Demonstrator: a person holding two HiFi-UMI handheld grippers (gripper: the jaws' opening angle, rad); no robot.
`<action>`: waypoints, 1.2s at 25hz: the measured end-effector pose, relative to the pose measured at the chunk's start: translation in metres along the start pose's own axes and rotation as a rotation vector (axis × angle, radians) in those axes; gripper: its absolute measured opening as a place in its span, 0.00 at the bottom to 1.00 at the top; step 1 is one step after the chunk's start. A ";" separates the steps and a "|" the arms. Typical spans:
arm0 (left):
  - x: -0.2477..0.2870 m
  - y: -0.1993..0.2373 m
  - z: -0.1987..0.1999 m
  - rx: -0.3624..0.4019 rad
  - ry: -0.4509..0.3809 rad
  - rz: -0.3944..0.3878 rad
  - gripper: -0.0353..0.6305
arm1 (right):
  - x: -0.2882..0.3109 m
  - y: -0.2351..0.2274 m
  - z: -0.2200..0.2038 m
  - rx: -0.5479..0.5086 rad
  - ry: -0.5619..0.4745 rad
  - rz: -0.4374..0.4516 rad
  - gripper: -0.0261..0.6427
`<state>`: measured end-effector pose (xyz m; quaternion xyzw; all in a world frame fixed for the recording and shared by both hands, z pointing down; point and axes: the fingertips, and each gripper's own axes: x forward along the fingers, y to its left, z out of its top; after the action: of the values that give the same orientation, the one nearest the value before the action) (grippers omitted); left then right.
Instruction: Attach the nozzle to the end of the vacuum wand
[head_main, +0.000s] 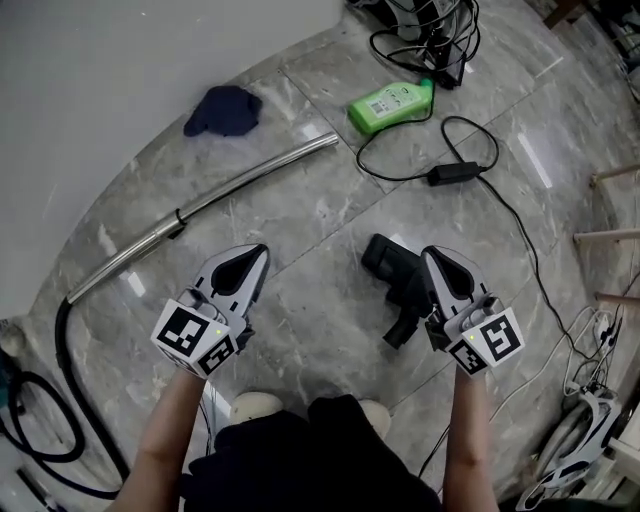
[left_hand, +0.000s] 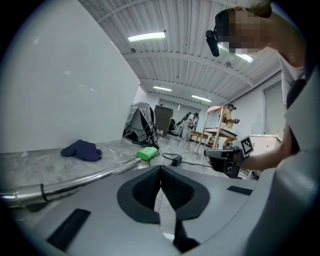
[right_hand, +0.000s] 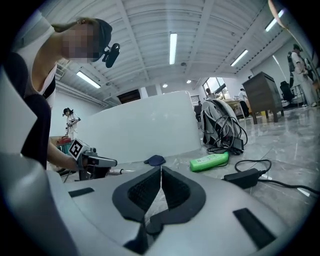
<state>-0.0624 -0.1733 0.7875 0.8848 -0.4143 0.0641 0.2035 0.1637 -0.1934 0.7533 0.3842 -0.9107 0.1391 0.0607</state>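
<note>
1. We hold the left gripper (head_main: 260, 254) low over the grey tiled floor (head_main: 300, 320). Its jaws are pressed together with nothing between them.
2. Our right gripper (head_main: 432, 256) is closed the same way and is also empty.
3. Both grippers point away from us, side by side and well apart from each other.
4. The black nozzle (head_main: 392, 272) lies on the floor just to the left of the right gripper. In the head view the gripper overlaps its edge, so we cannot tell whether the two touch.
5. The shiny metal wand (head_main: 250, 176) lies on the floor ahead of the left gripper, running diagonally from lower left to upper right.
6. The wand's lower end joins a black hose (head_main: 62, 335) that curls away to our left.
7. The wand's free upper end points toward a green bottle (head_main: 392, 104) lying on its side, with a gap between them.
8. The nozzle and the wand's free end are well apart, and the nozzle is not attached.
9. A dark blue cloth (head_main: 224, 110) lies beyond the wand, near the white wall (head_main: 110, 70).
10. A black power adapter (head_main: 452, 173) with its cable sits on the floor beyond the nozzle.
</note>
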 end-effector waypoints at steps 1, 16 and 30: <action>-0.001 -0.004 -0.004 -0.002 0.001 -0.011 0.07 | 0.000 0.002 -0.005 -0.011 0.006 0.004 0.06; 0.007 -0.025 -0.021 0.022 0.024 -0.083 0.07 | -0.018 0.037 -0.059 -0.569 0.517 0.419 0.38; 0.009 -0.028 -0.047 0.026 0.100 -0.132 0.07 | -0.084 0.043 -0.142 -1.202 0.972 0.773 0.41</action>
<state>-0.0332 -0.1439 0.8246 0.9085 -0.3435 0.1001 0.2160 0.1922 -0.0644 0.8620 -0.1518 -0.7697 -0.2066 0.5847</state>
